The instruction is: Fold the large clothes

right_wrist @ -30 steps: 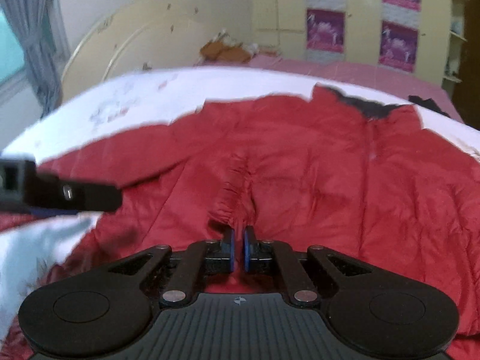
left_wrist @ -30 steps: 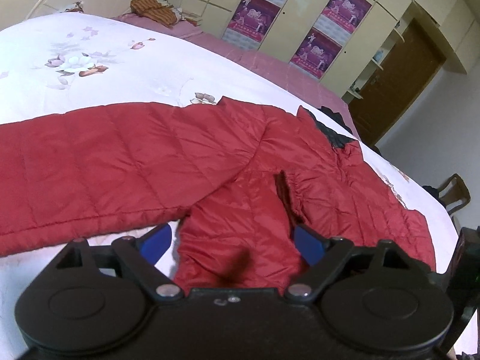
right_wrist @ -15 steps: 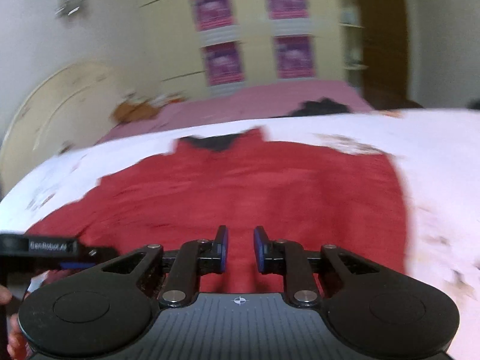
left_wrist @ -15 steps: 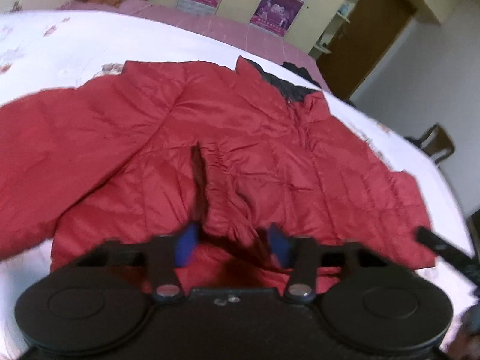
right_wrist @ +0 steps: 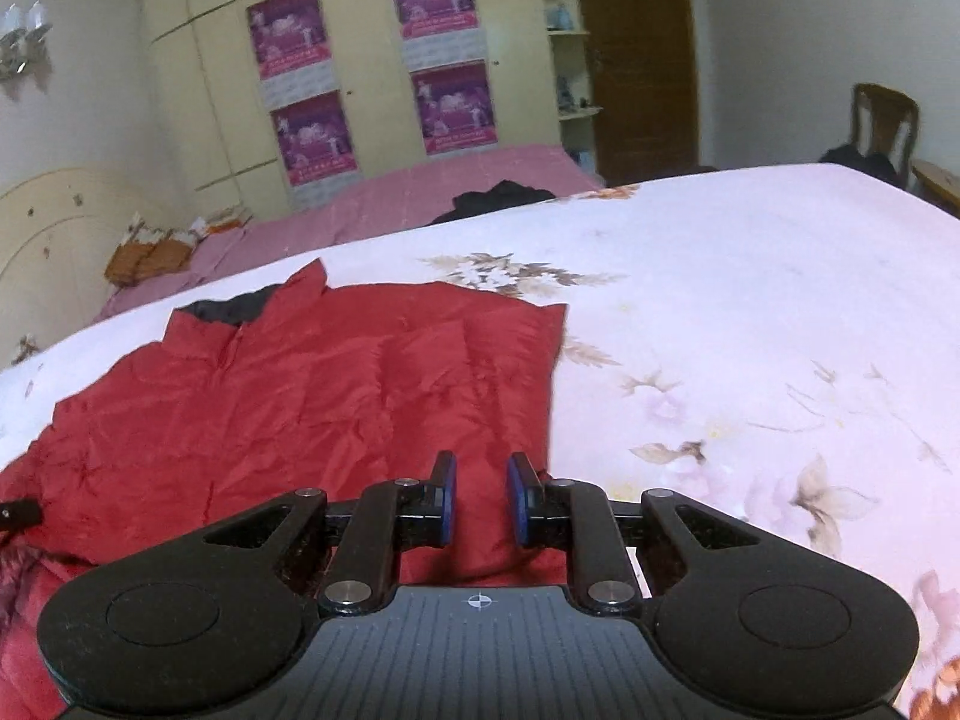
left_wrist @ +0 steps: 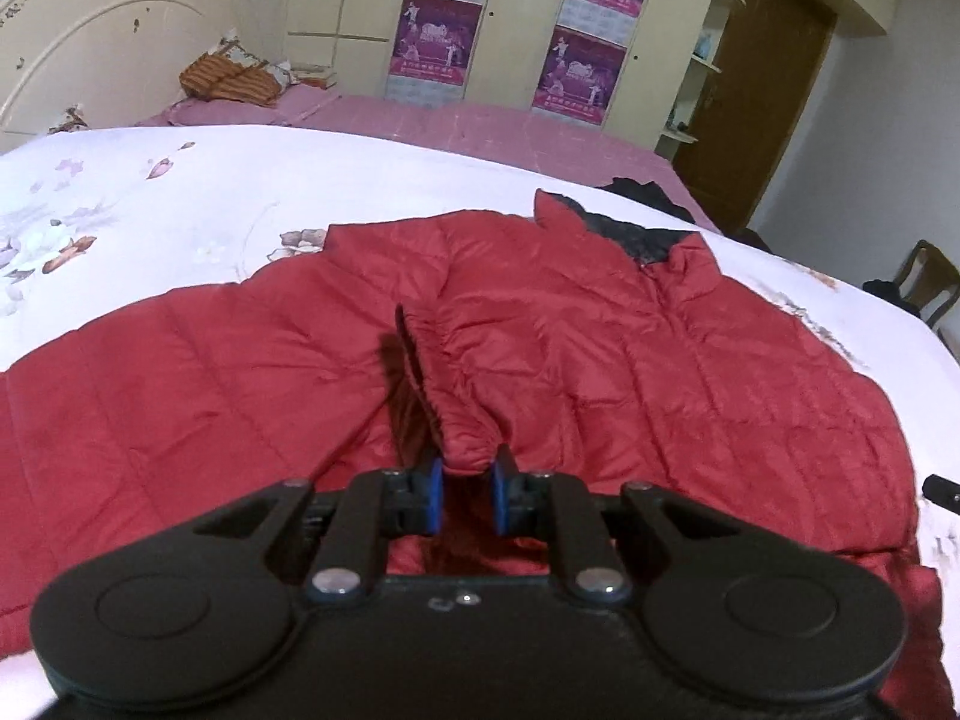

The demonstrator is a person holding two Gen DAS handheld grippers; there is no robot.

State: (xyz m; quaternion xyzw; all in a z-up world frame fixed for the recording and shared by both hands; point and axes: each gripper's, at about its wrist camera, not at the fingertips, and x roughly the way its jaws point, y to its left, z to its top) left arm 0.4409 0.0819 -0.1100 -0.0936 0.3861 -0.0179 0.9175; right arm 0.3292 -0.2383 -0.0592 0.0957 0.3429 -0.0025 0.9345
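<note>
My left gripper [left_wrist: 467, 495] has its fingers closed on the sleeve cuff [left_wrist: 462, 426], which runs straight ahead from them, long axis pointing away across the jacket [left_wrist: 600, 360] spread on the bed [left_wrist: 360, 192]. My right gripper [right_wrist: 482, 501] sits over the jacket's right edge, fingers apart with nothing between them. The left is the nearer one, so I judge it carries the fold.
</note>
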